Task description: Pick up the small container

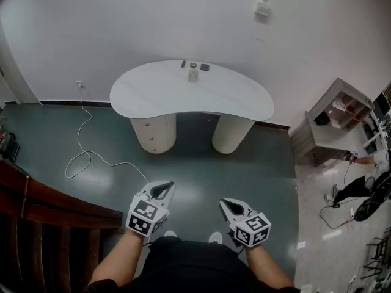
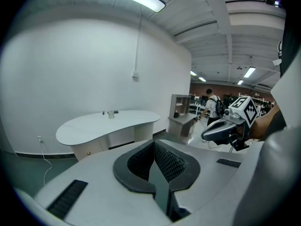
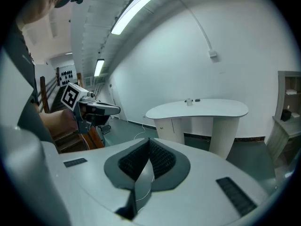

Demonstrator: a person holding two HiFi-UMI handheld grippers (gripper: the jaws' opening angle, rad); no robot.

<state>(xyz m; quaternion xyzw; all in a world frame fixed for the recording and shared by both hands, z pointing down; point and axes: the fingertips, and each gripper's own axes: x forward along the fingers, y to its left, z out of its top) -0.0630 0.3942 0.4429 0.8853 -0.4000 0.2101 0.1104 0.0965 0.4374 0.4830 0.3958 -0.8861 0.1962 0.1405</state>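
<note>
The small container (image 1: 193,73) is a pale little jar standing upright near the far edge of a white kidney-shaped table (image 1: 153,93), far ahead of me. In the left gripper view the small container (image 2: 111,114) is tiny on the table (image 2: 94,128); in the right gripper view the small container (image 3: 189,101) stands on the table (image 3: 221,109). My left gripper (image 1: 162,191) and right gripper (image 1: 230,207) hang low over the floor close to my body, both shut and empty. The left gripper (image 2: 154,147) and right gripper (image 3: 149,142) each show their ribbed pads meeting.
Two small dark items (image 1: 204,67) lie beside the jar. A white cable (image 1: 85,154) trails over the green floor left of the table. A wooden railing (image 1: 36,206) is at my left, a grey shelf unit (image 1: 333,124) at the right. A person (image 2: 214,106) stands far off.
</note>
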